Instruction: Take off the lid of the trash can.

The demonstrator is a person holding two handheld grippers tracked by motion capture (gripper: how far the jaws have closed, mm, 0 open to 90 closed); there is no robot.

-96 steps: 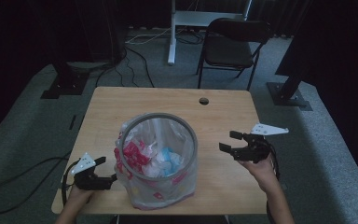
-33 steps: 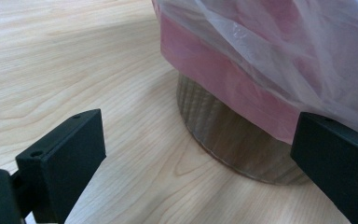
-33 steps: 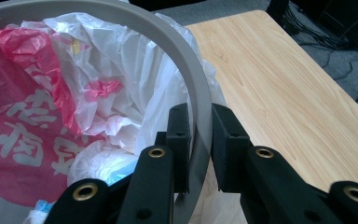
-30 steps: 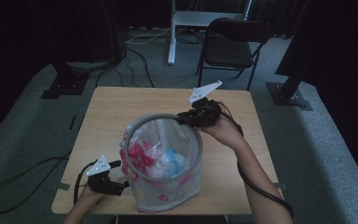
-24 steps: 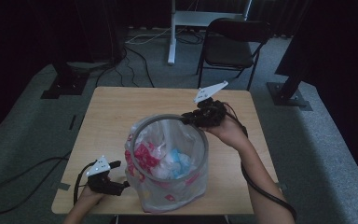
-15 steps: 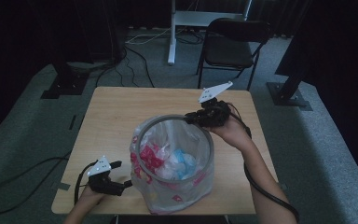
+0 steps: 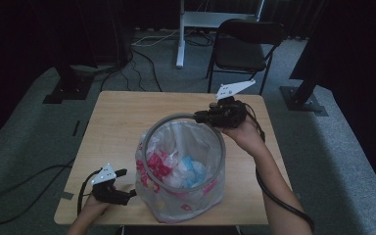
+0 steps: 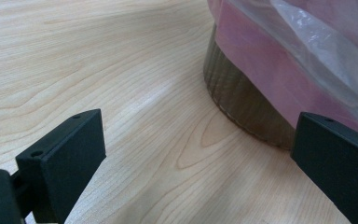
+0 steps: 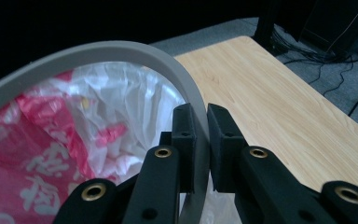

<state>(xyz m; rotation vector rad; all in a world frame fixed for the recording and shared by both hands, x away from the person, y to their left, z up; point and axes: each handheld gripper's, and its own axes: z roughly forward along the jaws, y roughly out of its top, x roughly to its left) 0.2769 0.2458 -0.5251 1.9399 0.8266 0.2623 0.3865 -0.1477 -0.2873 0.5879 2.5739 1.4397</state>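
fingers first: the right gripper (image 7: 201, 116), upper right of centre in the high view, has its fingers (image 9: 186, 140) pinched on the grey ring (image 7: 149, 137), one pad inside the hoop and one outside, and they have just been closing that last bit onto it. the left gripper (image 7: 127, 194), at the lower left of that view, has its fingers (image 8: 63, 161) spread wide and holding nothing, resting low over the counter (image 7: 117, 117) just beside the bin's foot.

largest thing is the counter, pale wood-grain, flat and smooth. on it, in the lower middle of the frame, stands the bin (image 8: 242, 105), a round tub with a dull brownish wall showing at its base. over it hangs the bag (image 7: 196, 193), thin, clear, crinkly plastic with pink and red print, soft and slippery; crumpled white, pink and blue plastic lies inside. the ring sits at the top of the bag's mouth, a slim, matte, stiff hoop.

my judgement: the ring is light and rigid, so a pinch across its thin section, as now, should hold, though a one-sided lift will tilt it. the bag would likely slide or stretch if grabbed directly, and the bin looks light enough to shift, so steadying its base with the free fingers seems wise.
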